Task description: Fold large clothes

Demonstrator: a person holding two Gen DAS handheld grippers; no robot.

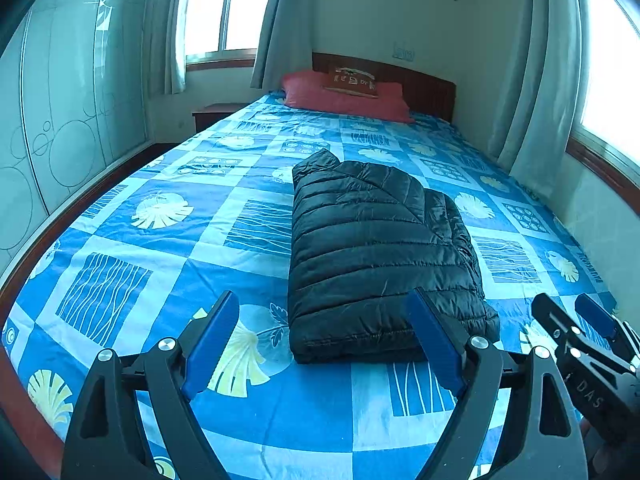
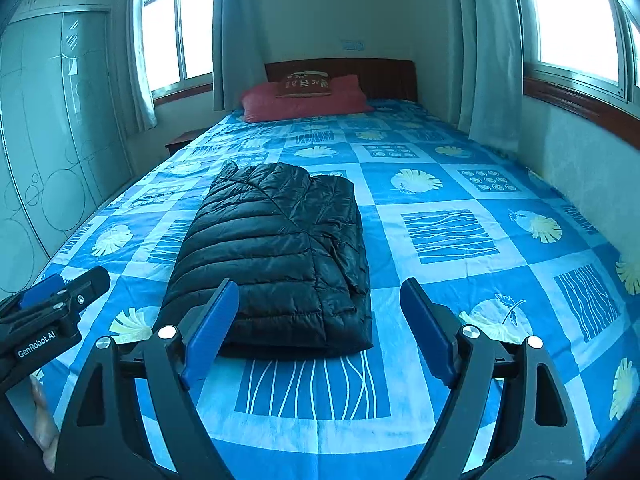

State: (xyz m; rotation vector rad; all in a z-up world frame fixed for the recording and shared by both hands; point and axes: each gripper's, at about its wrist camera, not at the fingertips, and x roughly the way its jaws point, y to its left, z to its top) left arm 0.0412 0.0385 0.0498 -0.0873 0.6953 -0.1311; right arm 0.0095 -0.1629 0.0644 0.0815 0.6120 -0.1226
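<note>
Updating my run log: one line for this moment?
black jacket: folded on bed | left hand-held gripper: open | right hand-held gripper: open

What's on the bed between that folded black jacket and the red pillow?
Nothing: only bare blue patterned bedspread lies between the black jacket and the red pillow, clearest in the right wrist view.

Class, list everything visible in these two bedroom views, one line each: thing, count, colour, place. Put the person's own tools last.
jacket: one, black quilted, folded, middle of bed
bedspread: one, blue patterned, covering bed
pillow: one, red, at headboard
cushion: one, brown, on pillow
headboard: one, dark wood, far end
curtains: several, grey, beside windows
wardrobe: one, pale, left wall
left gripper: one, black and blue, open, empty
right gripper: one, black and blue, open, empty
</note>
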